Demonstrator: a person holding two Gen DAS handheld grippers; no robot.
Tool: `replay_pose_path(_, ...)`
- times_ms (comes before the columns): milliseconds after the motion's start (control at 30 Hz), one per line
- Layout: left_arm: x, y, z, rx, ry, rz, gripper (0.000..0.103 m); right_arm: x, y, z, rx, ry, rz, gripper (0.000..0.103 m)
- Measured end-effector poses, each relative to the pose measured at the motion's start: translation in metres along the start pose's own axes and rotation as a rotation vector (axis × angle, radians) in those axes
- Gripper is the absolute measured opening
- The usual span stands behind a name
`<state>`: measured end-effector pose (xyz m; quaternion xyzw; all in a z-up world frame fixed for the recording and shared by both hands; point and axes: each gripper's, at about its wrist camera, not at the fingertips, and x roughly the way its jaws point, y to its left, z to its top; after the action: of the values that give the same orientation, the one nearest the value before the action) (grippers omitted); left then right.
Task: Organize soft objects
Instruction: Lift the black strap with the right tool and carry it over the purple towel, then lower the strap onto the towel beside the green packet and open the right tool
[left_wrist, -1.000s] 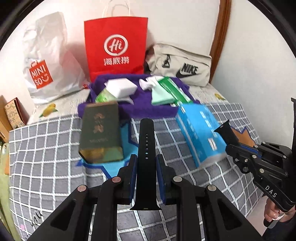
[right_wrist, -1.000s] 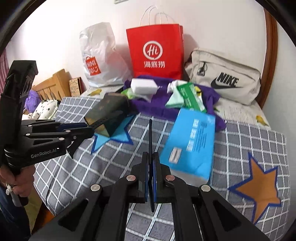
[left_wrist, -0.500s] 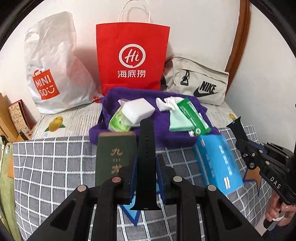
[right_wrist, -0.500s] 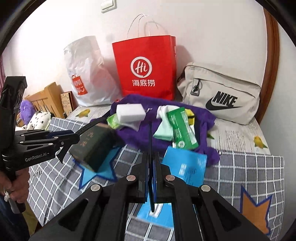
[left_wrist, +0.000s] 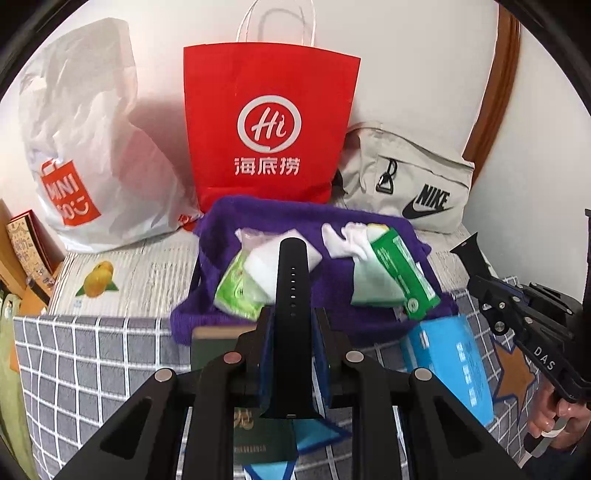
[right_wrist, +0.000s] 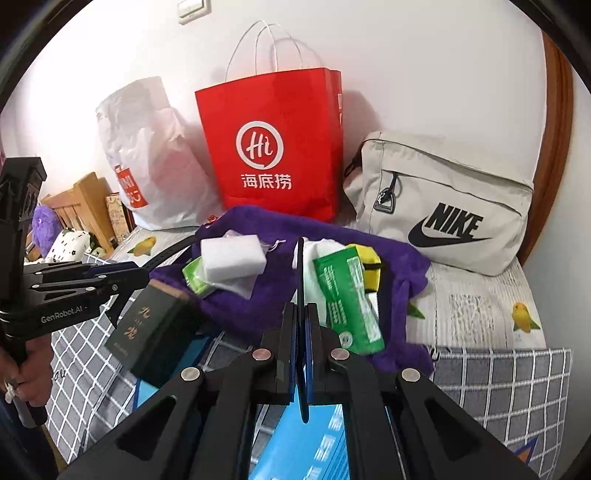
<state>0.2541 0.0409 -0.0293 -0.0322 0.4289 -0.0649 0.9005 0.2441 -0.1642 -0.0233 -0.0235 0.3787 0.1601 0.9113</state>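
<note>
We hold a black watch strap half in each tool. Our left gripper (left_wrist: 291, 334) is clenched on the flat faces' edges of a black watch strap (left_wrist: 292, 280), its row of small holes facing up and its tip reaching out over the purple towel (left_wrist: 332, 225). Our right gripper (right_wrist: 302, 328) is clamped tight on a second black strap (right_wrist: 301, 280), seen edge-on as a thin dark line standing up between the blue pads.

The purple towel lies crumpled on the bed, just in front of the red paper bag (left_wrist: 269, 125). On it rest a white sponge block (right_wrist: 232, 254), a light green packet (left_wrist: 240, 291) under the sponge, a white sock (left_wrist: 343, 240) and a green wipes pack (right_wrist: 345, 299); a yellow item (right_wrist: 369, 266) shows behind that pack, too hidden to name.

To the left of the red bag stands a white Miniso plastic bag (left_wrist: 85, 147), and to its right leans a beige Nike bag (right_wrist: 443, 199), all against the far wall. Nearer to us, on the grey checked blanket (left_wrist: 74, 354), lie a dark green box (right_wrist: 155, 328) at the left and a blue tissue pack (left_wrist: 450, 362) at the right. A hand (left_wrist: 554, 417) grips the right tool's handle at the right edge of the left view.
</note>
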Motion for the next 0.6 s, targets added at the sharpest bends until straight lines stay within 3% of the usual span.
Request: replay_pose_path(600, 0.061, -0.003, 0.059, -0.011, 0.011, -0.055, 0.020, 0.063, -0.012, 0.056, -0.028, 0.039, -0.009, 0.004)
